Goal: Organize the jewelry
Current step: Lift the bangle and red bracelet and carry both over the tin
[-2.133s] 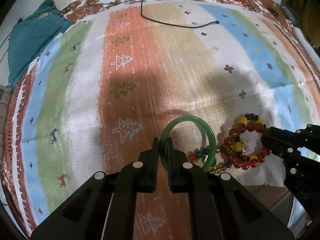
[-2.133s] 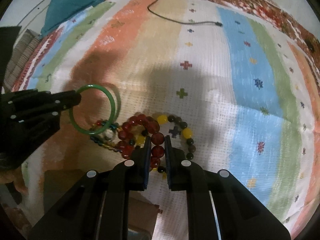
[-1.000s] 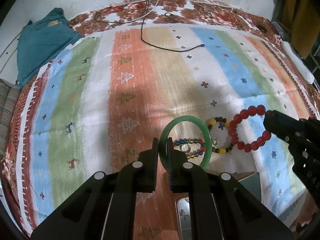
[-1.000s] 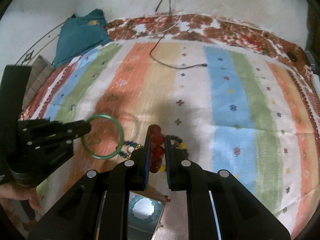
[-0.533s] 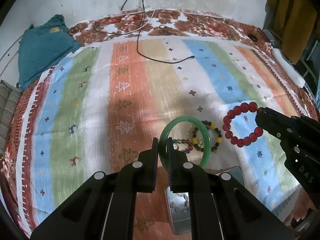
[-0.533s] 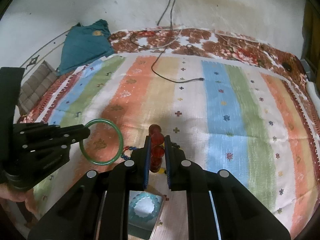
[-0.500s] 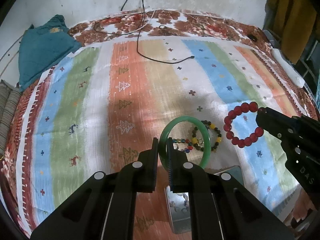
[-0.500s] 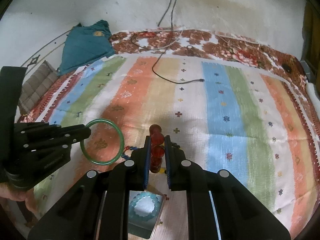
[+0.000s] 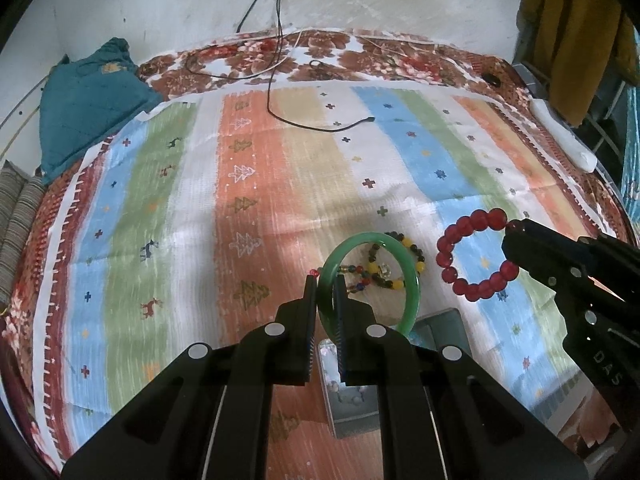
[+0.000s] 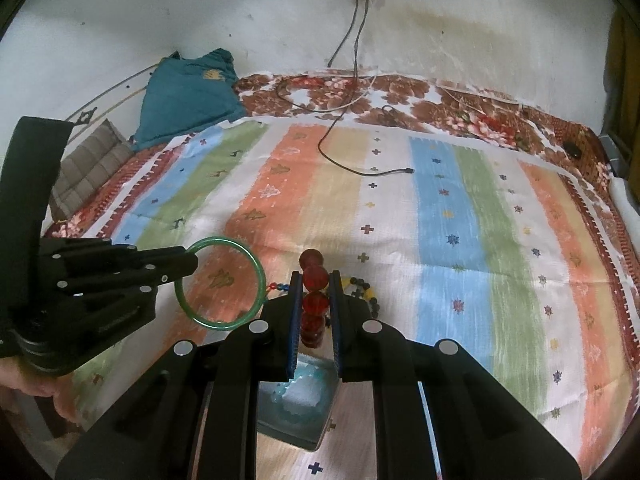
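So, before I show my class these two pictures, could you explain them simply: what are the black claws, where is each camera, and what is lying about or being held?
No robot here: a person holds a two-fingered gripper in each hand, with a wide-angle camera on each looking along its fingers. In the left camera's picture the left gripper is shut on a green bangle. In the right camera's picture the right gripper is shut on a red bead bracelet. Two more beaded bracelets lie on the striped cloth. A small box beneath holds a pale blue bracelet.
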The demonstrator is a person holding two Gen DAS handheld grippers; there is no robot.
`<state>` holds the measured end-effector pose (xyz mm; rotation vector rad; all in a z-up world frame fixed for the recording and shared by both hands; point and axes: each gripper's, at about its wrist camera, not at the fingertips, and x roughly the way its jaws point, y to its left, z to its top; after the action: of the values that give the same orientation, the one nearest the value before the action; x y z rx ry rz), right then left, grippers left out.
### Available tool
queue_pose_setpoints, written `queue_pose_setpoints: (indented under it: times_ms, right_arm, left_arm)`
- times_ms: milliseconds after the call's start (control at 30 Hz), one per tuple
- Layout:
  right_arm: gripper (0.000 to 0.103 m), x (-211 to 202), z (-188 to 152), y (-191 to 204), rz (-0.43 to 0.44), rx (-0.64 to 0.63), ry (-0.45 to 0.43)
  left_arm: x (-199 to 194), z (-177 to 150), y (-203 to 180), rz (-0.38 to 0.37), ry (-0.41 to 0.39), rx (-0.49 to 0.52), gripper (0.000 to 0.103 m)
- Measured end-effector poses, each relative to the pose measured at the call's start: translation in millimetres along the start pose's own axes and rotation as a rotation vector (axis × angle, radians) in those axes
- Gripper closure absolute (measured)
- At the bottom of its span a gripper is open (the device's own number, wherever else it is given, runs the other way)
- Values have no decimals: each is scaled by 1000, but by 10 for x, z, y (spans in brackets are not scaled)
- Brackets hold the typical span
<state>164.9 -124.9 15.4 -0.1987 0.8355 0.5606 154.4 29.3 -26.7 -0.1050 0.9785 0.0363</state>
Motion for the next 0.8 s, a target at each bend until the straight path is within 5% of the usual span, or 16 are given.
queue_pose_setpoints:
  times_ms: [800]
  right_arm:
    - [89,-232,-307,89,23,-3,14]
  left_arm:
    - [-180,-302,-122,31,-11,37,95]
